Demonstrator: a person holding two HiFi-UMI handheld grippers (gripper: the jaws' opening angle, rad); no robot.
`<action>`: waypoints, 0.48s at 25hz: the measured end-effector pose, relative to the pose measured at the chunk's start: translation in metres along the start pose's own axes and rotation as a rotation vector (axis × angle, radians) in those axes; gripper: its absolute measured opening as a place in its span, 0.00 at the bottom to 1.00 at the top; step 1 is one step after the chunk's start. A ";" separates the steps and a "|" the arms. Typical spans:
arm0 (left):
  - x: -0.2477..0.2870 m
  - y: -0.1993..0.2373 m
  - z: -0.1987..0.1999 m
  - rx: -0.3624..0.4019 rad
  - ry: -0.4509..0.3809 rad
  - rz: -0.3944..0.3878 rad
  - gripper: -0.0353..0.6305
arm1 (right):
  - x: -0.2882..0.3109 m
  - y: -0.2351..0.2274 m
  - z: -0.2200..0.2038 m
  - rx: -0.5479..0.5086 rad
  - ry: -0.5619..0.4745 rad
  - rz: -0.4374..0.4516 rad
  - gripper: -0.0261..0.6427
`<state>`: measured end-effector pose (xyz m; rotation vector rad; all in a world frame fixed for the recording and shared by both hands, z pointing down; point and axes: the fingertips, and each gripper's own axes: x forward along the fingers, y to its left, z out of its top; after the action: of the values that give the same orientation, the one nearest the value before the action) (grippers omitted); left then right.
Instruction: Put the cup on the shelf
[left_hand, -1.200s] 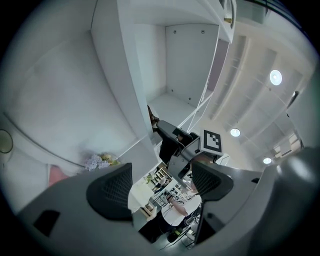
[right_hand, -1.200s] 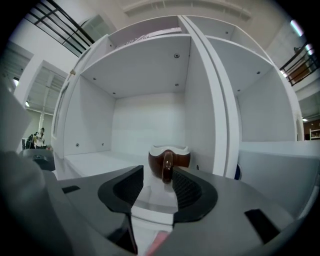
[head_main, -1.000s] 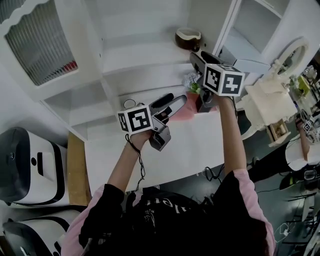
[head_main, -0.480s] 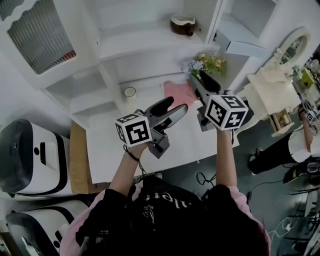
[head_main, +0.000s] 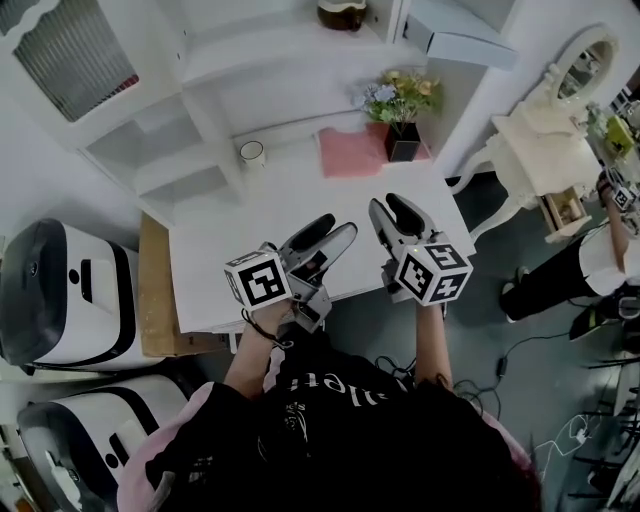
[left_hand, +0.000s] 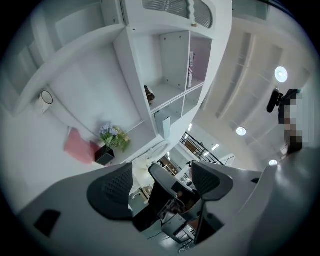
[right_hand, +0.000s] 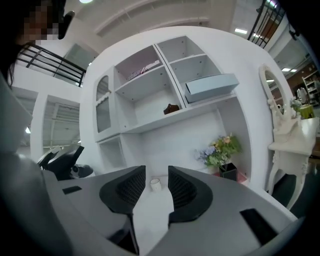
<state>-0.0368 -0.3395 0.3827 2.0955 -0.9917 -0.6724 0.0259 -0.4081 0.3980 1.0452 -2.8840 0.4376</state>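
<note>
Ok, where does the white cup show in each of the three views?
Head view: cup upper left of centre, at the white table's far edge.
Left gripper view: cup at far left, mid height.
Right gripper view: cup low centre, small, far across the table.
Shared landmark: the flower pot, right of the cup in every view.

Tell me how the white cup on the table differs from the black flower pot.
The cup is white and round; the flower pot is black and square-sided. Nothing sticks out of the cup; flowers rise from the flower pot. The cup stands on bare table; the flower pot stands on the pink cloth. Both stand upright near the back of the table.
</note>
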 end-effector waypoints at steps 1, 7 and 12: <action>-0.005 -0.002 -0.009 0.002 0.001 0.010 0.63 | -0.010 0.002 -0.010 0.009 0.012 -0.003 0.27; -0.032 -0.020 -0.066 0.021 0.027 0.065 0.63 | -0.072 0.021 -0.052 0.039 0.050 0.006 0.24; -0.053 -0.036 -0.106 0.020 0.026 0.093 0.62 | -0.117 0.041 -0.073 0.045 0.053 0.022 0.21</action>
<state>0.0218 -0.2402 0.4272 2.0561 -1.0777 -0.5890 0.0865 -0.2852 0.4421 0.9931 -2.8539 0.5252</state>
